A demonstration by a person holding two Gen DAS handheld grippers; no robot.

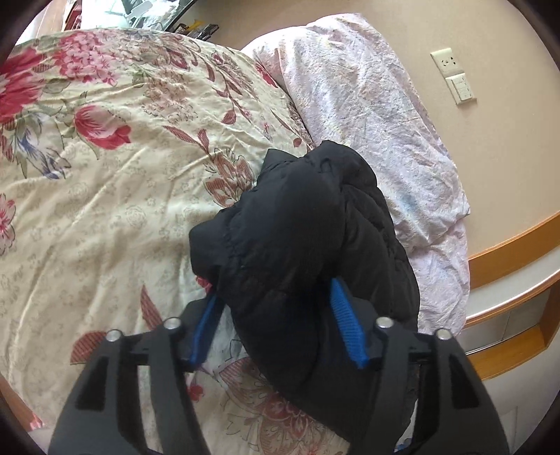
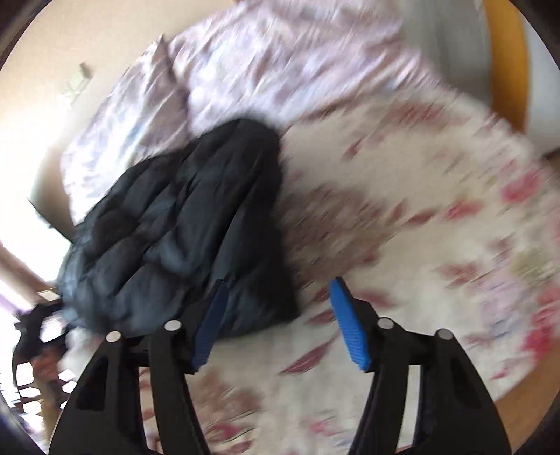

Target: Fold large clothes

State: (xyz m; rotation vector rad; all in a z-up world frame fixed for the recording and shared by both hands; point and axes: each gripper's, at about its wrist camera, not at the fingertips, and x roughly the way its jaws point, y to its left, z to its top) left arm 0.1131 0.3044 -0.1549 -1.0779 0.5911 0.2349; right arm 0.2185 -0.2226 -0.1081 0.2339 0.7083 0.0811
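Note:
A black puffer jacket (image 1: 301,238) lies bunched on a floral bedspread (image 1: 105,175), next to a pale pink duvet (image 1: 367,115). My left gripper (image 1: 276,297) has its blue fingers (image 1: 346,325) wide apart on either side of the jacket's near bulk; whether they press it is unclear. In the blurred right wrist view the jacket (image 2: 182,224) lies ahead on the left. My right gripper (image 2: 276,297) is open and empty over the bedspread (image 2: 402,227), its left finger (image 2: 210,325) at the jacket's near edge.
A beige wall with a socket and switch (image 1: 455,75) stands behind the bed. A wooden-edged shelf (image 1: 518,280) runs along the right of the bed. Clutter shows at the top beyond the bedspread (image 1: 196,29).

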